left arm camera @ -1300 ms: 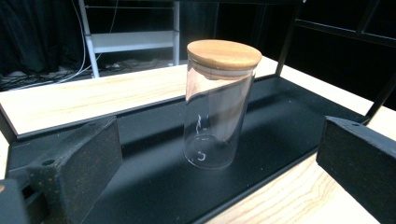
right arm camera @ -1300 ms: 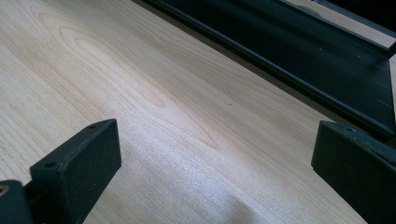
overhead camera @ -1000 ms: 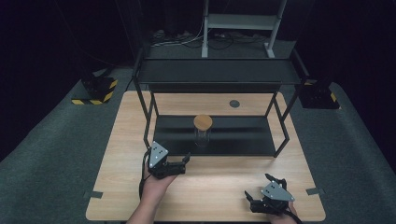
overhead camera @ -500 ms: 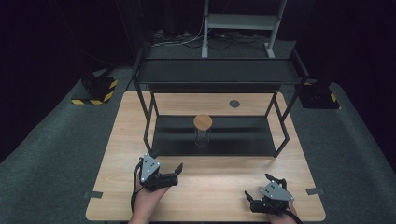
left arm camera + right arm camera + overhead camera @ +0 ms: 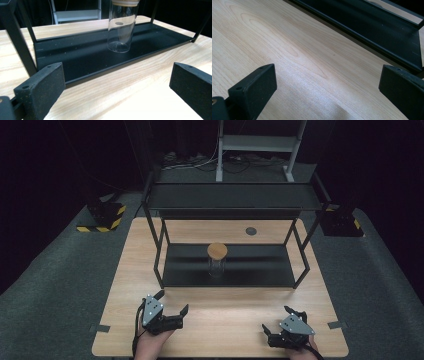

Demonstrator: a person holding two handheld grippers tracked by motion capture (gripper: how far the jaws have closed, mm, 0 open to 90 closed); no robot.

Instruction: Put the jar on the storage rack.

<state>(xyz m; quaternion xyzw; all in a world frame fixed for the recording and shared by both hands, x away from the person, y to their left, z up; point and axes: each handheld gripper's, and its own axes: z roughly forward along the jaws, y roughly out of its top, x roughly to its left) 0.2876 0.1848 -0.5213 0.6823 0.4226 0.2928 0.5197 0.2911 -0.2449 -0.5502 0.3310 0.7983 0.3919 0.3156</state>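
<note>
A clear glass jar (image 5: pixel 217 264) with a round wooden lid (image 5: pixel 217 250) stands upright on the lower black shelf (image 5: pixel 260 265) of a two-level metal rack. My left gripper (image 5: pixel 172 302) rests open on the table in front of the rack, left of the jar and well short of it. In the left gripper view the jar (image 5: pixel 122 30) stands ahead and slightly right, beyond the wide-apart jaws of the left gripper (image 5: pixel 117 82). My right gripper (image 5: pixel 278 320) sits open near the table's front right, and the right gripper (image 5: pixel 327 85) has only bare wood between its jaws.
The rack's upper shelf (image 5: pixel 235 196) overhangs the jar, with black posts (image 5: pixel 156 247) at the corners. A small dark disc (image 5: pixel 251 230) sits in the tabletop behind the rack. The lower shelf's front lip (image 5: pixel 362 32) runs ahead of the right gripper. Grey carpet surrounds the wooden table (image 5: pixel 225 320).
My left gripper has drawn back from the rack toward the table's front edge and slightly left, still open. The right gripper and jar have not moved.
</note>
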